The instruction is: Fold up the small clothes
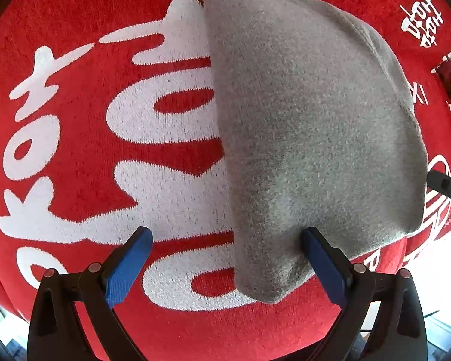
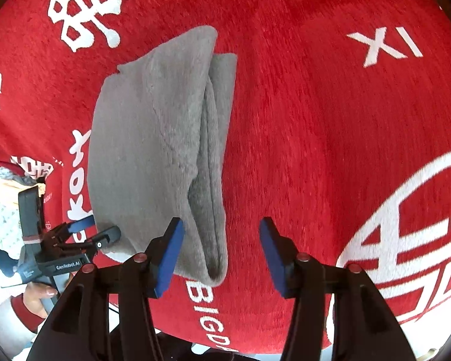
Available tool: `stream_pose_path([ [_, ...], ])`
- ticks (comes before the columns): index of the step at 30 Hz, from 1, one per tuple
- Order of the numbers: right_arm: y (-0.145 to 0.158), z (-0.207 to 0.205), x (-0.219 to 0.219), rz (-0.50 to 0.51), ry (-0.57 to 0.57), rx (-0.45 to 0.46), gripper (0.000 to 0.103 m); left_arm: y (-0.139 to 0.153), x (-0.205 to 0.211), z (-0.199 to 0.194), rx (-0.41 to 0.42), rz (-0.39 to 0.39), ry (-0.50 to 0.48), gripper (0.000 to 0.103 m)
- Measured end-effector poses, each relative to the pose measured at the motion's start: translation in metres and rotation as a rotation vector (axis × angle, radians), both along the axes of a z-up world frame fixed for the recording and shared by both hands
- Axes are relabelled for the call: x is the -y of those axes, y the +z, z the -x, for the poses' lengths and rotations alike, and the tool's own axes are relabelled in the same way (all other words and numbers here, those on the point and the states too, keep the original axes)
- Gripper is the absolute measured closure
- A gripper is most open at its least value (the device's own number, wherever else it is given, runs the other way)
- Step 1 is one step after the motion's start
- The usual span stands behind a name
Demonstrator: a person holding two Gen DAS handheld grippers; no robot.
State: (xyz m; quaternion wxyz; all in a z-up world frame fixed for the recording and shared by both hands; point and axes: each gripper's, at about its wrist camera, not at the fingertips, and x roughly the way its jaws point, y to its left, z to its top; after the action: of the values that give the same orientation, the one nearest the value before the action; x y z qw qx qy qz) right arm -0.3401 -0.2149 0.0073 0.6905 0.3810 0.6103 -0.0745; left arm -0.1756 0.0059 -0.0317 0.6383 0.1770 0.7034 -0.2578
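Left wrist: folded grey cloth (image 1: 309, 126), claw (image 1: 227, 240) spread.

Both views are bright and evenly lit, colours saturated. Strong fisheye bending curves the white lettering on the red woven cloth (image 1: 75, 45) toward a dark vignette ring at every rim. Daylight blows out to white at 4 and 7 o'clock in the left wrist view. The folded grey knitted garment (image 1: 309, 126) looks slightly soft, with a dim shadow patch toward 6 o'clock.
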Motion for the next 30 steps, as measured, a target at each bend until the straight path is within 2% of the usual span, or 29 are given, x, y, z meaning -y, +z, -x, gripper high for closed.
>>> stream_pose_path([
  [4, -0.003, -0.008, 0.007, -0.011, 0.011, 0.004, 0.046, 0.009, 0.000, -0.006, 0.007, 0.032, 0.007, 0.003],
  [7, -0.007, -0.013, 0.011, -0.026, 0.022, 0.012, 0.037, 0.021, -0.003, -0.019, 0.005, 0.086, 0.030, 0.003],
  [10, -0.012, -0.019, 0.015, -0.054, 0.025, 0.021, 0.037, 0.023, -0.003, -0.033, -0.012, 0.114, 0.064, 0.003],
  [12, -0.016, -0.024, 0.019, -0.071, 0.023, 0.025, 0.037, 0.019, -0.003, -0.047, -0.042, 0.137, 0.105, 0.003],
  [16, -0.029, -0.038, 0.033, -0.146, -0.004, 0.088, 0.037, 0.013, -0.002, -0.066, -0.134, 0.240, 0.171, 0.003],
  [18, -0.040, -0.048, 0.043, -0.207, -0.036, 0.119, 0.037, 0.006, 0.001, -0.072, -0.187, 0.293, 0.166, 0.003],
  [25, -0.077, -0.078, 0.062, -0.384, -0.047, 0.181, 0.036, 0.003, 0.014, -0.079, -0.215, 0.370, 0.099, 0.003],
  [26, -0.078, -0.080, 0.064, -0.397, -0.045, 0.203, 0.033, 0.002, 0.015, -0.076, -0.216, 0.377, 0.098, 0.003],
  [30, -0.085, -0.090, 0.071, -0.492, -0.054, 0.246, 0.033, -0.003, 0.025, -0.067, -0.198, 0.359, 0.074, 0.003],
])
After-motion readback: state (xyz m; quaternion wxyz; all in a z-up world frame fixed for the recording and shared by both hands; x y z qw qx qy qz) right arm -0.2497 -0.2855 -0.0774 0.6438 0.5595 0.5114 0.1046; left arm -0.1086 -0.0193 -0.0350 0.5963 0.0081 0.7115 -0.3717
